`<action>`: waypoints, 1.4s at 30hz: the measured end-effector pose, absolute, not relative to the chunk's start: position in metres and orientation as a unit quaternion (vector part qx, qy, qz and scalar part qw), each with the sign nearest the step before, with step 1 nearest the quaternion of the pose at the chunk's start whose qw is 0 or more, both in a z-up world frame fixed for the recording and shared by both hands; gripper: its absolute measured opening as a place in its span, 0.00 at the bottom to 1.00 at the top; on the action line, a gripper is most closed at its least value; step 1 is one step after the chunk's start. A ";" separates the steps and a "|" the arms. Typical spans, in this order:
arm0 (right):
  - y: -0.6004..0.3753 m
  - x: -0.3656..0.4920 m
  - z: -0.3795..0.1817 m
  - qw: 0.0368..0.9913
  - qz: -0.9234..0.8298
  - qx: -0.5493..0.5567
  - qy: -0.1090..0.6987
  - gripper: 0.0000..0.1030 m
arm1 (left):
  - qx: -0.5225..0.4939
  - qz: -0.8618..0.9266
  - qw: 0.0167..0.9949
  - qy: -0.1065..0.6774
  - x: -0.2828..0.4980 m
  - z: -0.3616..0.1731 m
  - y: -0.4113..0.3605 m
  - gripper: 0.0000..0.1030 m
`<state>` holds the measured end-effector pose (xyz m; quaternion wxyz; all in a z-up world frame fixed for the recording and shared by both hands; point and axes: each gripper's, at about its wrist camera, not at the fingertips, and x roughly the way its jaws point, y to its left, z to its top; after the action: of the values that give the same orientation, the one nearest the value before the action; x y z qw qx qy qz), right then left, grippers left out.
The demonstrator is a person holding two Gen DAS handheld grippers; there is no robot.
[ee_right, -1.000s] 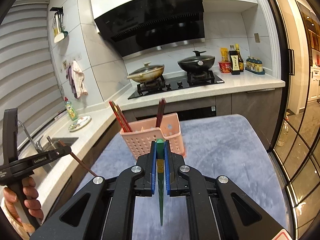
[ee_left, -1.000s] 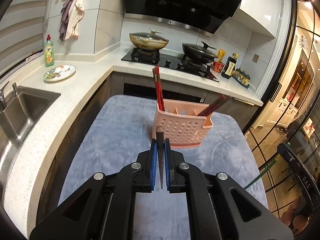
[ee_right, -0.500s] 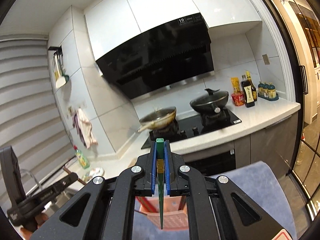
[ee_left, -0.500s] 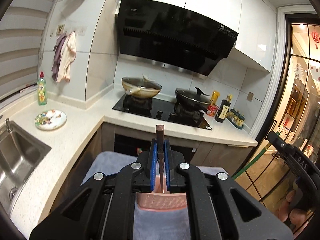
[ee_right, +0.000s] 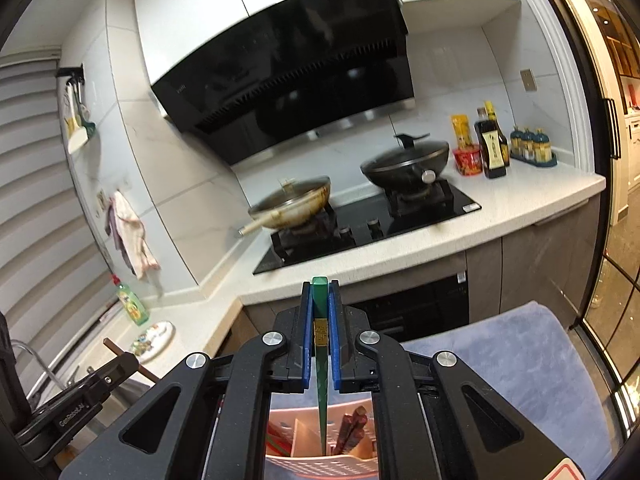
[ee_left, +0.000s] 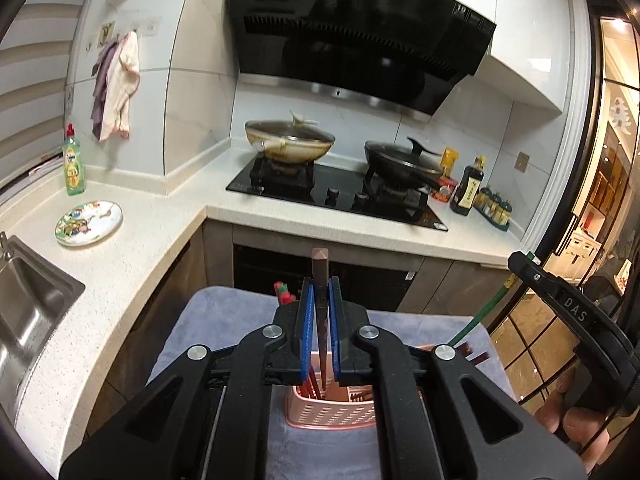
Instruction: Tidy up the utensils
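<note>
My left gripper (ee_left: 320, 286) is shut on a brown chopstick (ee_left: 320, 264) that stands upright between the blue pads. Its lower end points down over the pink perforated basket (ee_left: 332, 414). Red chopsticks (ee_left: 282, 292) stick up from the basket's left part. My right gripper (ee_right: 320, 286) is shut on a green chopstick (ee_right: 320, 296), whose tip reaches down inside the basket (ee_right: 320, 466), beside dark red chopsticks (ee_right: 352, 428) in a right compartment. The basket stands on a blue-grey cloth (ee_left: 224, 320). Each gripper shows at the edge of the other's view, held by a hand (ee_left: 576, 428).
A white counter wraps around behind the cloth, with a steel sink (ee_left: 24, 312), a patterned plate (ee_left: 88, 222) and a green soap bottle (ee_left: 74, 168) at left. Two lidded woks (ee_left: 290, 146) sit on the black hob. Sauce bottles (ee_left: 468, 192) stand at right, near glass doors.
Both grippers have moved forward and up over the basket, which slid from mid-view to under the fingers. Each still holds its chopstick.
</note>
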<state>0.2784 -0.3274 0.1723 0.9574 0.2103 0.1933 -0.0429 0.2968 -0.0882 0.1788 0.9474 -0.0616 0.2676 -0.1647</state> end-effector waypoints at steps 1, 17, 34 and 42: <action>-0.327 0.282 0.167 0.956 -0.043 0.210 0.199 0.07 | -0.061 -0.164 0.946 0.271 0.298 0.175 -0.089 0.07; -0.326 0.288 0.145 0.951 -0.052 0.203 0.226 0.17 | -0.053 -0.151 0.940 0.302 0.305 0.149 -0.092 0.26; -0.302 0.196 0.151 0.960 -0.050 0.157 0.227 0.47 | -0.024 -0.111 0.952 0.285 0.247 0.157 -0.068 0.59; -0.289 0.153 0.128 0.957 -0.071 0.134 0.249 0.55 | -0.002 -0.080 0.950 0.302 0.217 0.139 -0.063 0.71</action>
<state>0.1529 -0.2888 0.1283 0.9567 0.1337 0.2487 -0.0710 0.2175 -0.0634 0.1392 0.9498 -0.0017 0.3024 -0.0798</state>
